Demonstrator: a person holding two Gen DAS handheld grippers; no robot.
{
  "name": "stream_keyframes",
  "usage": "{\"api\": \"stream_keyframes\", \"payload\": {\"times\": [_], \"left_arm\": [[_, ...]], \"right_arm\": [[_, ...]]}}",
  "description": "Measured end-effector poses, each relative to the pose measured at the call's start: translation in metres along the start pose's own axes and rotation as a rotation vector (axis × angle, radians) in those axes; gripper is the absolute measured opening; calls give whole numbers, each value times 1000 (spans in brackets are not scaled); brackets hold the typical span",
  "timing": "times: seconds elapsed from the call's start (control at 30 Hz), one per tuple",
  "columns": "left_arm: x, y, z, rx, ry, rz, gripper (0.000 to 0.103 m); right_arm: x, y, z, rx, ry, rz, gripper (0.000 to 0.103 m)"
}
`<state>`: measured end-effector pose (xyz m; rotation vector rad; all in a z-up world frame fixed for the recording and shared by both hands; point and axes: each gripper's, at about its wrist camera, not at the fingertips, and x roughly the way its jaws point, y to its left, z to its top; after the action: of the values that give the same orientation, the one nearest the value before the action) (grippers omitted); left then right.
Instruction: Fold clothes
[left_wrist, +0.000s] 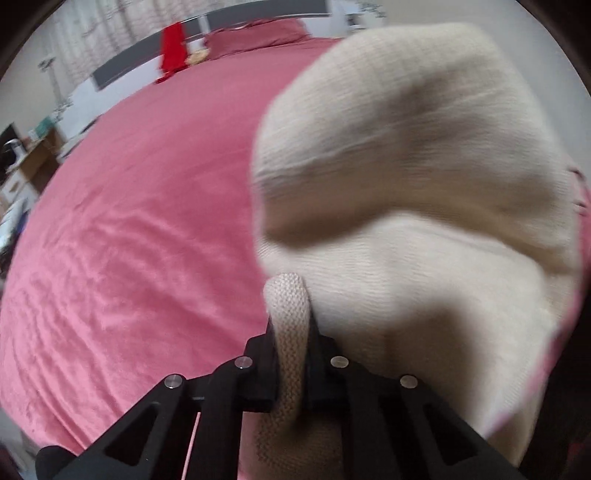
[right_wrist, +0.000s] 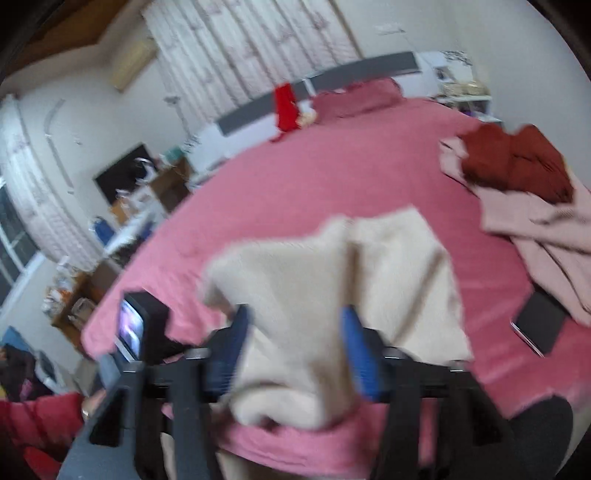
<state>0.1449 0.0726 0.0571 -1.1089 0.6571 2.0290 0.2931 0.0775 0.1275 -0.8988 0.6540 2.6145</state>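
Pinching a rolled, ribbed edge of the cream knit garment (left_wrist: 406, 177), the left claw (left_wrist: 291, 332) has its black fingers closed tight on that thick cord-like hem; the rest of the knit billows up in front of the lens, soft, fine-ribbed, blurred. It sits over a bed (left_wrist: 140, 206) with a pink plush cover, slightly rippled. Right claw (right_wrist: 295, 347): blue-padded fingers (right_wrist: 360, 354) spread wide apart, cream fabric draped loose between them, not clamped as far as the blur lets me tell. Right wrist view only: a rust-red garment (right_wrist: 517, 162) heaped on a pale pink knit (right_wrist: 546, 236) at the bed's right side, a dark flat phone (right_wrist: 539, 326) just beside that pile, and the other gripper's camera block (right_wrist: 142, 325) at left. Both views: a bright red item (left_wrist: 173, 50) at the grey headboard (left_wrist: 122, 64).
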Motion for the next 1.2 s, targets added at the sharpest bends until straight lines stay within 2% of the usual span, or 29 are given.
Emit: {"api": "stream_keyframes", "payload": {"times": [0.13, 0.27, 0.37, 0.4, 0.43, 0.5, 0.6, 0.63, 0.73, 0.8, 0.9, 1.03, 1.13, 1.2], "left_arm": [[-16, -13, -21, 54, -7, -96, 9], [-26, -9, -37, 34, -20, -151, 9], [-30, -4, -40, 14, -12, -165, 9], [-32, 0, -39, 4, -11, -167, 10], [-35, 4, -38, -8, -9, -169, 10], [-40, 13, -35, -31, -6, -173, 11], [-57, 26, -31, -68, -39, -154, 14], [-65, 34, -31, -78, -56, -146, 15], [-78, 28, -38, -93, -108, -122, 17], [-75, 27, -24, -85, -125, -90, 17], [-56, 26, 24, -49, -127, -56, 17], [-35, 14, 84, 21, -114, -25, 17], [-10, -3, 120, 48, -63, -59, 17], [13, -18, 140, 69, -20, -95, 17]], "right_arm": [[-8, 25, 20, -88, -85, -8, 82], [37, 53, 27, -223, 46, -100, 82], [69, 54, 7, -309, 138, -148, 80], [85, 54, -3, -347, 169, -167, 53], [97, 50, -12, -368, 196, -175, 33], [104, 31, -24, -338, 227, -156, 20], [73, -11, -25, -147, 189, -111, 13], [57, -27, -25, -89, 163, -119, 13], [16, -71, -25, 49, 95, -168, 13], [-11, -108, -26, 151, 38, -251, 12], [-28, -159, -29, 291, -6, -337, 10], [-27, -215, -34, 472, 12, -368, 13], [-21, -225, -45, 567, 62, -317, 22], [-28, -228, -54, 615, 52, -320, 54]]}}
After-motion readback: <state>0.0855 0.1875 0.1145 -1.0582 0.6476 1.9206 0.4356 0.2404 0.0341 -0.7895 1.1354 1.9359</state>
